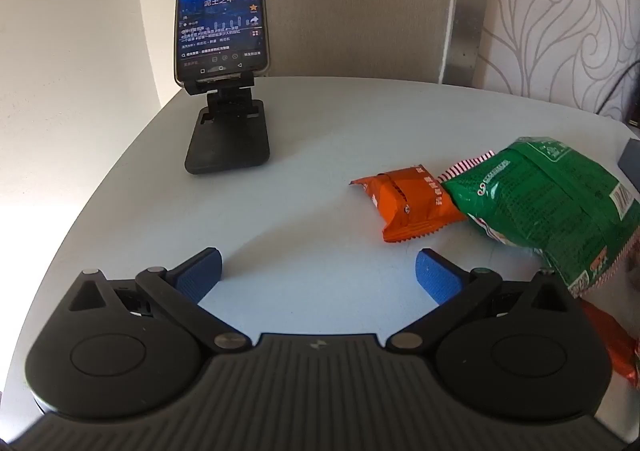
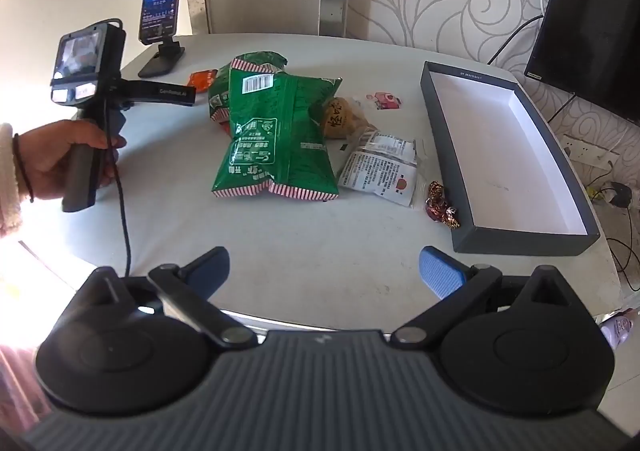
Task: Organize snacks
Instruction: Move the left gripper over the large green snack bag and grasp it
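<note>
A pile of snacks lies mid-table: a big green bag [image 2: 276, 139], a small orange packet [image 2: 203, 79], a yellow bun packet [image 2: 340, 117], a white printed packet [image 2: 380, 167] and a brown foil candy [image 2: 442, 205]. A grey shallow box [image 2: 508, 155], white inside and empty, lies to their right. My right gripper [image 2: 324, 275] is open and empty over the near table edge. My left gripper [image 1: 318, 275] is open and empty, left of the orange packet [image 1: 408, 205] and the green bag [image 1: 552, 203].
A phone on a black stand [image 1: 226, 51] stands at the table's far left, also seen in the right wrist view [image 2: 162, 19]. A dark monitor [image 2: 592, 19] and cables are off the right edge. Another orange wrapper [image 1: 616, 343] lies by my left gripper.
</note>
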